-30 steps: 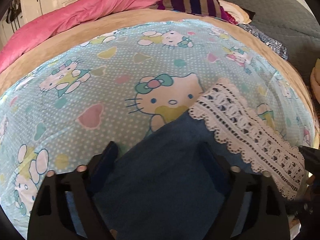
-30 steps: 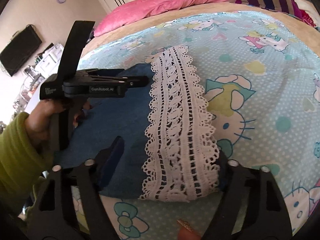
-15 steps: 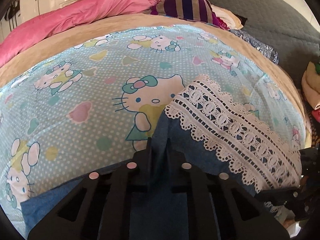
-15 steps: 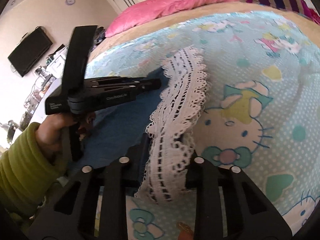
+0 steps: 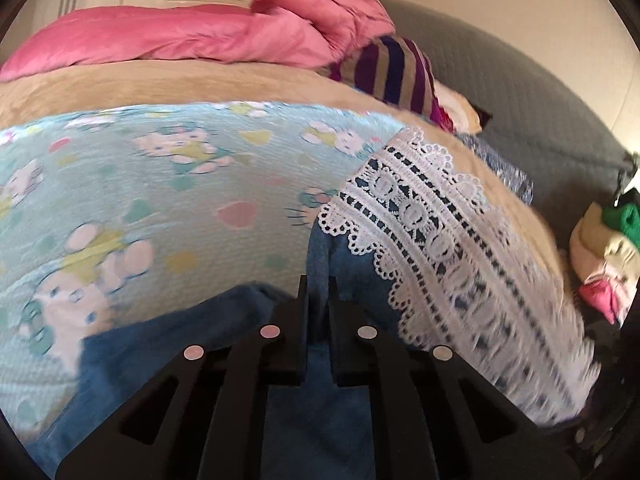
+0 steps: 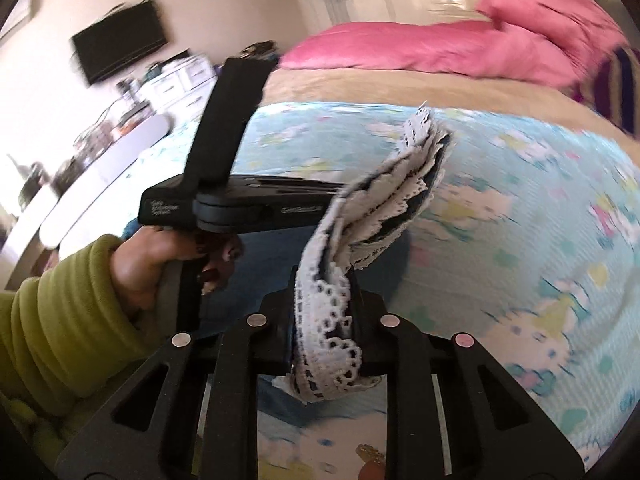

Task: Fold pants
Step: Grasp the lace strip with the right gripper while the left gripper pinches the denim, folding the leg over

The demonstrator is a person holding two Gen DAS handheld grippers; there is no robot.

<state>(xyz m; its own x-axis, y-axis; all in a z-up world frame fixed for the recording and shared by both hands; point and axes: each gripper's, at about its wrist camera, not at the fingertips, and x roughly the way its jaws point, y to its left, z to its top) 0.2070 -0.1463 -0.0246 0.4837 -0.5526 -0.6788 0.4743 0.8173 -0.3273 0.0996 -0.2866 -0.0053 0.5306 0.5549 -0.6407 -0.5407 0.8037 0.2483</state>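
Note:
The pants are blue denim [image 5: 348, 256] with a white lace hem [image 5: 440, 248], and they lie on a light blue cartoon-cat sheet [image 5: 140, 200]. My left gripper [image 5: 318, 280] is shut on a fold of the denim beside the lace and lifts it. My right gripper [image 6: 324, 276] has the lace hem [image 6: 400, 184] bunched between its jaws, which are closing and press on it. The hem stands up off the bed. In the right wrist view a hand [image 6: 148, 264] in a green sleeve holds the left gripper's body [image 6: 248, 210].
A pink duvet [image 5: 180, 36] and a striped pillow [image 5: 396, 72] lie at the far end of the bed. A grey quilted headboard [image 5: 540, 112] and a heap of clothes [image 5: 608, 248] are at the right. A wall TV [image 6: 120, 50] and cluttered shelves are at the left.
Both grippers went from open around the flat pant leg to shut on it. They have since lifted the hem end off the sheet and carried it forward over the bed.

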